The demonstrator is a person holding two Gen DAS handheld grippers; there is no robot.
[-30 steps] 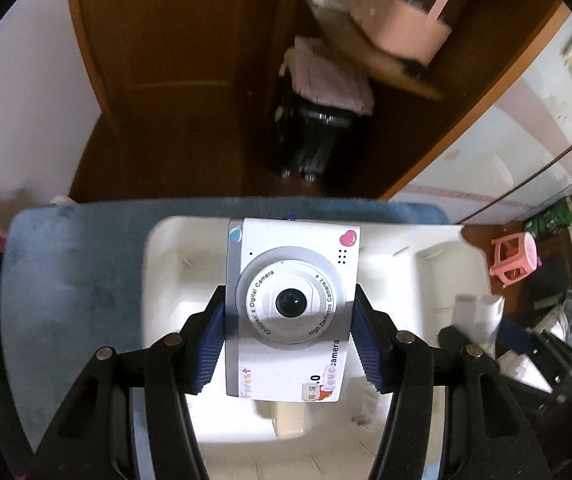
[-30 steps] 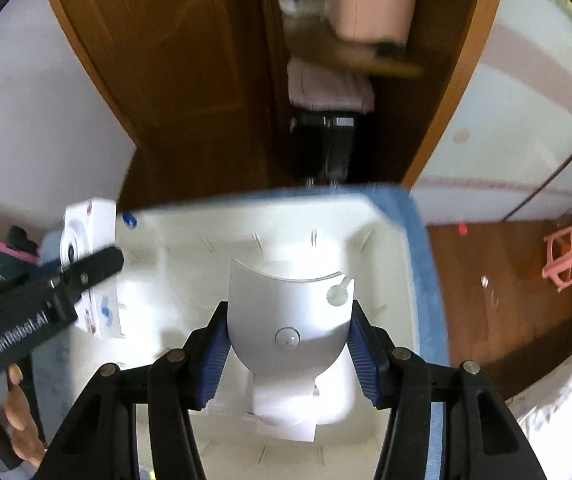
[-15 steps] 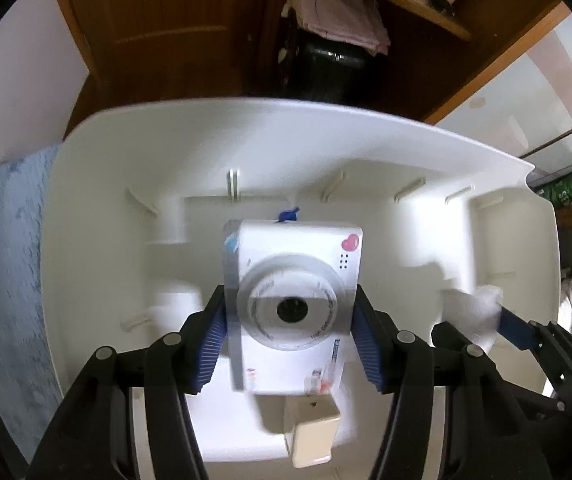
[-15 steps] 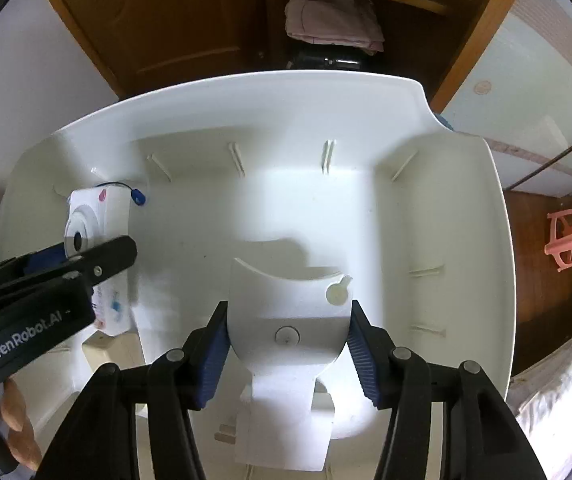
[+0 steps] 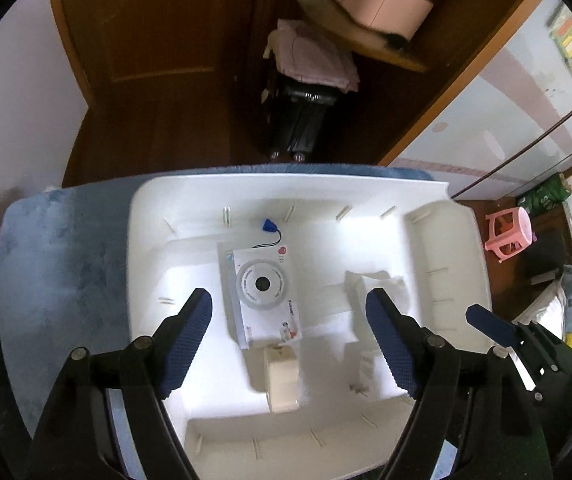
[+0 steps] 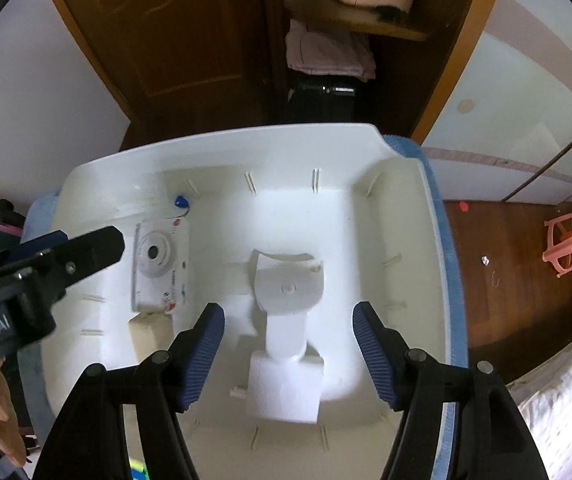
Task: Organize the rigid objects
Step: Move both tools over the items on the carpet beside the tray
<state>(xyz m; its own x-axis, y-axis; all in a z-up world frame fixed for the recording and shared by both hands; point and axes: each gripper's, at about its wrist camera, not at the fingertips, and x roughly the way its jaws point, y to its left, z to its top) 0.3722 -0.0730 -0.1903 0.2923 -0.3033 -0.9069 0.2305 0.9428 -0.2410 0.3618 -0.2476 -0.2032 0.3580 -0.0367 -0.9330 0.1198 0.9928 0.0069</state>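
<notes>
A white toy digital camera [image 5: 263, 294] with a round silver lens ring and a red heart mark lay flat, lens up, in the left half of a white moulded plastic tray [image 5: 153, 216], a blue-tipped cord [image 5: 269, 227] trailing from its far edge. To its right, a white plastic dispenser-shaped piece [image 6: 288, 308] lay on its back in the tray. A small cream block [image 5: 281, 380] sat at the camera's near end.

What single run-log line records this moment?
left tongs: open, empty | right tongs: open, empty | toy camera: flat in white bin | white gadget: in bin
</notes>
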